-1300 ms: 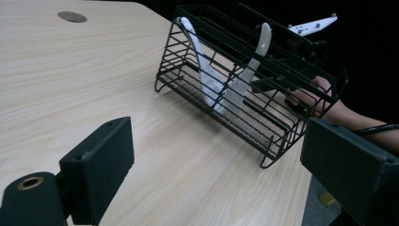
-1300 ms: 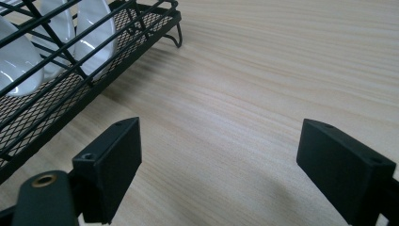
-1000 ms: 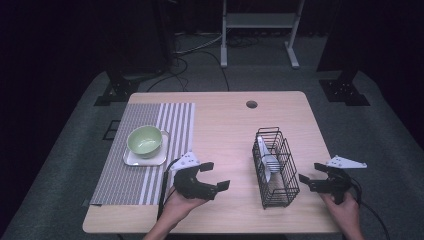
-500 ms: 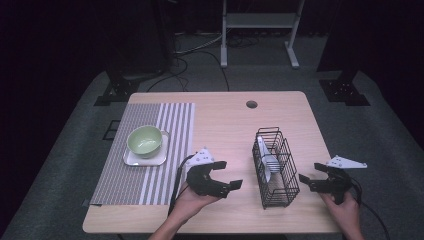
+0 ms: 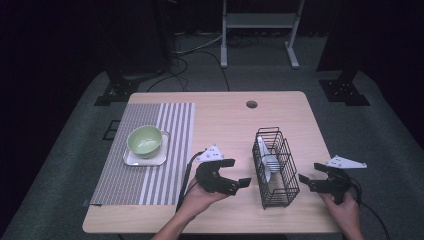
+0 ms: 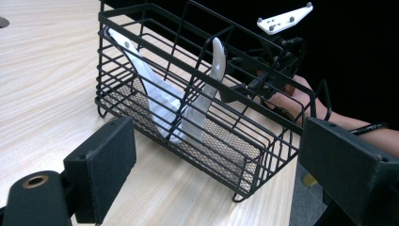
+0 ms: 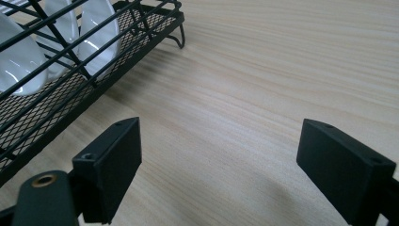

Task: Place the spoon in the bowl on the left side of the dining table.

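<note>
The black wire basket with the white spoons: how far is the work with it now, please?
Done, it seems: the green bowl sits on a white square plate on the striped grey placemat.

In hand: the left gripper, jaws open, points at the black wire basket, where two white plastic spoons stand. Nothing is gripped.

Left: probably taking a spoon out. The right gripper waits open beside the basket.

High view above the table (image 5: 280,107) looking down, both gripper views close, sharing the wire basket (image 6: 141,28).

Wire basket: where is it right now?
In the high view, the wire basket stands on the table's right half, between left tool and right tool.
</note>
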`<state>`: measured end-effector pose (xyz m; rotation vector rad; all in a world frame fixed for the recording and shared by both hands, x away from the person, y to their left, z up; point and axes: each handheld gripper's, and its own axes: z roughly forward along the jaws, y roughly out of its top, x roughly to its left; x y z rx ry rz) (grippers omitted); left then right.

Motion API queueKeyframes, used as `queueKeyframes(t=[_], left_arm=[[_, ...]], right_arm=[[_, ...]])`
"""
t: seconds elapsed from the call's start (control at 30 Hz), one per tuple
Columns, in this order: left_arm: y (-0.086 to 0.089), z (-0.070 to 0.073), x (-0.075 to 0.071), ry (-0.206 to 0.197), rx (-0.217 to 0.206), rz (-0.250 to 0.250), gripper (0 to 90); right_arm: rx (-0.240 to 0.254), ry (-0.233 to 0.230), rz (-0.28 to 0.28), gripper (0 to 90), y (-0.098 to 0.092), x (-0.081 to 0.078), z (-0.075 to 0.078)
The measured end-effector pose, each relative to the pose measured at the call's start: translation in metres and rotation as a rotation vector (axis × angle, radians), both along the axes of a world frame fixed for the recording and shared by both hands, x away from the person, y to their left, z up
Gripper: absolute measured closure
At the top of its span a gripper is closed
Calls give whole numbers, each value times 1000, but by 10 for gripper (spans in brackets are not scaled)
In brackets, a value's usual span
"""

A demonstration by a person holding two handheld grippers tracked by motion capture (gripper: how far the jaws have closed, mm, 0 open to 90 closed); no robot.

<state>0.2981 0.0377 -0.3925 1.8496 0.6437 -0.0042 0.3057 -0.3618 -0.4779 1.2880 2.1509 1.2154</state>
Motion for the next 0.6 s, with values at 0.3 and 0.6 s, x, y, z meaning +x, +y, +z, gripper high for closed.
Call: queueKeyframes(t=[0.3,0.6], left_arm=[[-10,6,4,-11,3,-12,107],[-18,10,9,-10,6,-11,108]], right_arm=[[1,-1,1,135,0,0,0],[4,-2,3,134,0,0,0]])
